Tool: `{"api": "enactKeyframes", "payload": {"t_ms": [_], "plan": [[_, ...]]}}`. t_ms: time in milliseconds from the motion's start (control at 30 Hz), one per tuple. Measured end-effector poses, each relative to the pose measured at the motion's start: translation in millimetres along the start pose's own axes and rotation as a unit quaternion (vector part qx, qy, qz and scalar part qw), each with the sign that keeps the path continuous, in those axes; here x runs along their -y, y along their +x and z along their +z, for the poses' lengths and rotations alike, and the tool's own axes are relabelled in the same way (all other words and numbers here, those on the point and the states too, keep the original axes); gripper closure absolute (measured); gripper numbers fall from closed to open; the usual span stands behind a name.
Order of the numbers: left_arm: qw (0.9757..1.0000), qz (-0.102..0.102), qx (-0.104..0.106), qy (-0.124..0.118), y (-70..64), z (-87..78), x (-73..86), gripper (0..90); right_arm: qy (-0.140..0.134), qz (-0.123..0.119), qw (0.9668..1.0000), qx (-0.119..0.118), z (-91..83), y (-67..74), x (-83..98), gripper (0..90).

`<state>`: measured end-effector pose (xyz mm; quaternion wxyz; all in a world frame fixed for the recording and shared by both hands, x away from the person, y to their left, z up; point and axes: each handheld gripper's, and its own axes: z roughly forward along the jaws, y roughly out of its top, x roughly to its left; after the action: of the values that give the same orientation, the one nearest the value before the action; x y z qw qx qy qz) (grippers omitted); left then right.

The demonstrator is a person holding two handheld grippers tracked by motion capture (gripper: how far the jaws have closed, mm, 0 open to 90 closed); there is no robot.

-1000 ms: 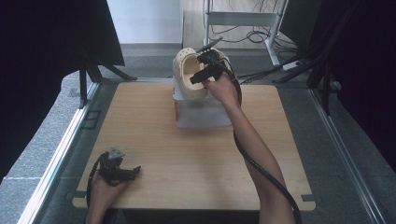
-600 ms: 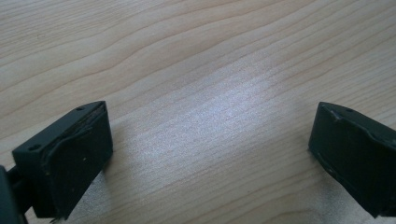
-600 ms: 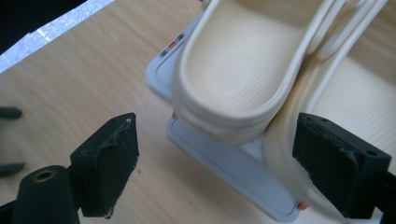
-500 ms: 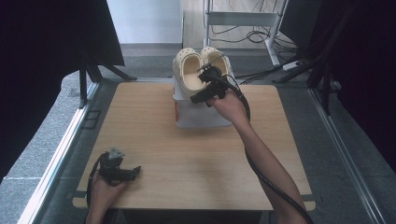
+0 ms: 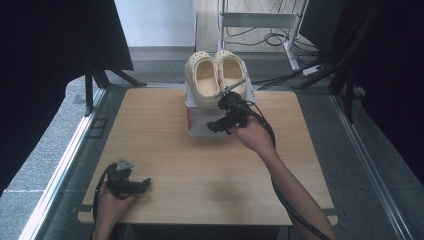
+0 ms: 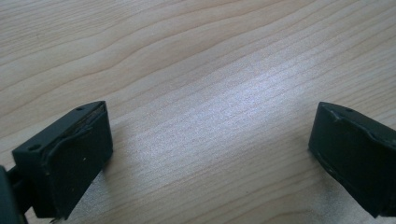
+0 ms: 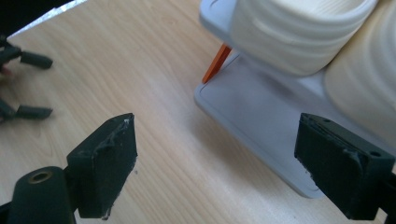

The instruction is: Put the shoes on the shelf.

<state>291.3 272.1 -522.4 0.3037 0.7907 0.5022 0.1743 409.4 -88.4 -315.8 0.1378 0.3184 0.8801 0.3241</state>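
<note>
Two cream clogs, one on the left (image 5: 205, 80) and one on the right (image 5: 232, 75), stand side by side on a pale box (image 5: 200, 127) at the far middle of the table. My right gripper (image 5: 216, 125) hovers just in front of that box, low over the wood. It is open, its jaws have just been opening, and nothing lies between them. In the right gripper view, the right gripper (image 7: 219, 163) faces the box's corner (image 7: 261, 112) and a clog's heel (image 7: 299, 32). My left gripper (image 5: 142, 184) rests open at the near left over bare wood (image 6: 210, 93).
An orange tab (image 7: 215, 63) sticks out at the box's side. The wooden table (image 5: 165, 150) has metal rails along its left and right edges. Cables and a metal stand (image 5: 260, 20) sit on the floor beyond the far edge.
My right gripper has drawn back from the right clog toward me and sunk in front of the box. Both clogs now show uncovered. The left gripper has not moved.
</note>
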Motion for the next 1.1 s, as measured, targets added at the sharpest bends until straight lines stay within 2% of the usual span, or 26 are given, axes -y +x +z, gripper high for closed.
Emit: {"api": "enactKeyframes", "payload": {"t_ms": [133, 533, 700, 900, 1100], "plan": [[1.0, -0.001, 0.0, 0.0, -0.3, 0.0, 0.0, 0.0, 0.001, -0.011, 0.9999, 0.001, 1.1, 3.9, 10.6, 12.7], [1.0, -0.001, 0.0, 0.0, -0.5, 0.0, 0.1, 0.0, -0.011, -0.019, 0.9997, -0.003, 2.1, 8.2, 58.6, 12.7], [1.0, -0.001, -0.001, 0.0, -0.6, 0.0, 0.1, 0.0, -0.02, -0.008, 0.9998, -0.005, 2.1, 8.6, 79.0, 12.7], [1.0, -0.002, -0.001, 0.0, -0.8, -0.1, 0.1, 0.0, -0.03, -0.01, 0.9995, 0.008, -3.6, 7.7, 101.6, 12.7], [1.0, -0.003, -0.001, 0.001, -1.1, -0.2, 0.0, 0.0, -0.049, 0.001, 0.9987, 0.013, -12.2, 6.4, 126.2, 12.7]]}}
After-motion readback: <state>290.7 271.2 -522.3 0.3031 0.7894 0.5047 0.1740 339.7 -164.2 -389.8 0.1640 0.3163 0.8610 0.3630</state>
